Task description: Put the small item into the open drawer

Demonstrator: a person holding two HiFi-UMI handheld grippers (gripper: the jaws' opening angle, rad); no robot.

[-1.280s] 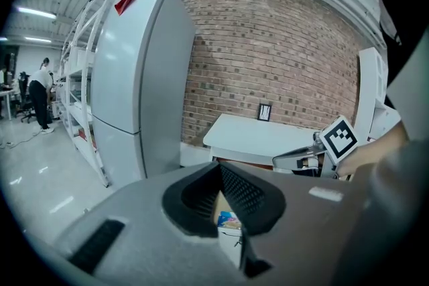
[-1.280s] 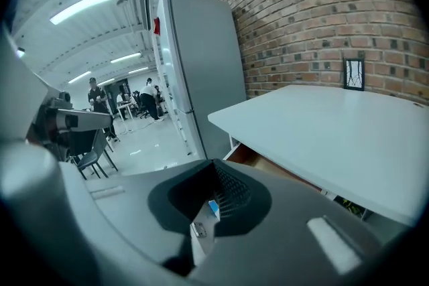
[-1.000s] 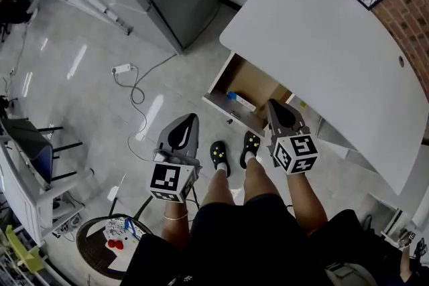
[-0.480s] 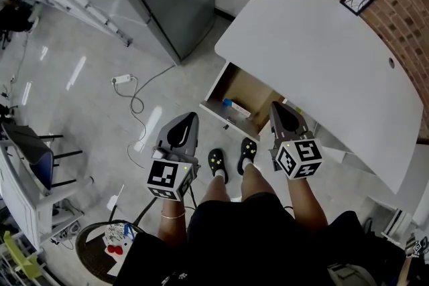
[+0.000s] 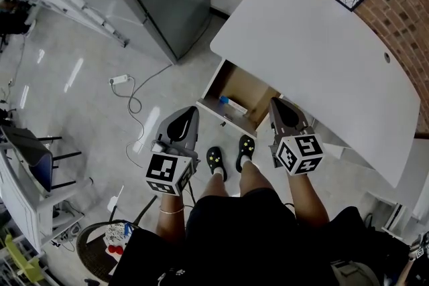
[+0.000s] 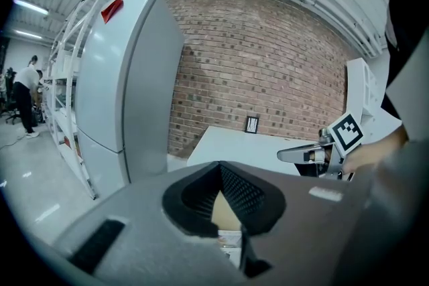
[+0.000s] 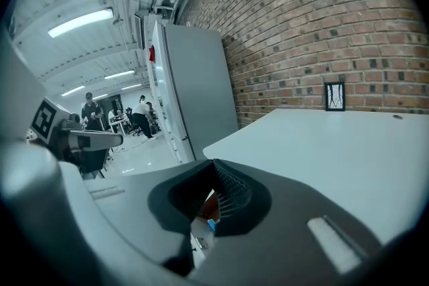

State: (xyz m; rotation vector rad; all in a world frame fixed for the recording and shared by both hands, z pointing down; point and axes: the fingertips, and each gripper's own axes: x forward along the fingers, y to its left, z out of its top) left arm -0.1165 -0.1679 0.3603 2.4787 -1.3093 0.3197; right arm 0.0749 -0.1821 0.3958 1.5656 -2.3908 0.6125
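The small white item with a blue end (image 5: 232, 104) lay inside the open, wood-lined drawer (image 5: 249, 86), close to its white front panel and towards the left side. The drawer stuck out from under the white curved bench (image 5: 315, 43), towards the person's black clogs (image 5: 216, 159) on the grey floor. By that layout the placing looked done.

The left hand-held gripper (image 5: 190, 114) hung over the floor, left of the drawer and near its front corner. Its jaws were together with nothing between them. The right hand-held gripper (image 5: 276, 106) hung at the drawer's right edge, close under the bench rim, and its jaws were likewise closed and empty.

The likely trouble from here lay in the open drawer and the tight space around it:
- A step forward could bring a shin or a clog against the front panel.
- Lifting the right hand-held gripper carelessly could knock it on the bench rim.
- A hard shove to close the drawer could send the light item sliding to the back.
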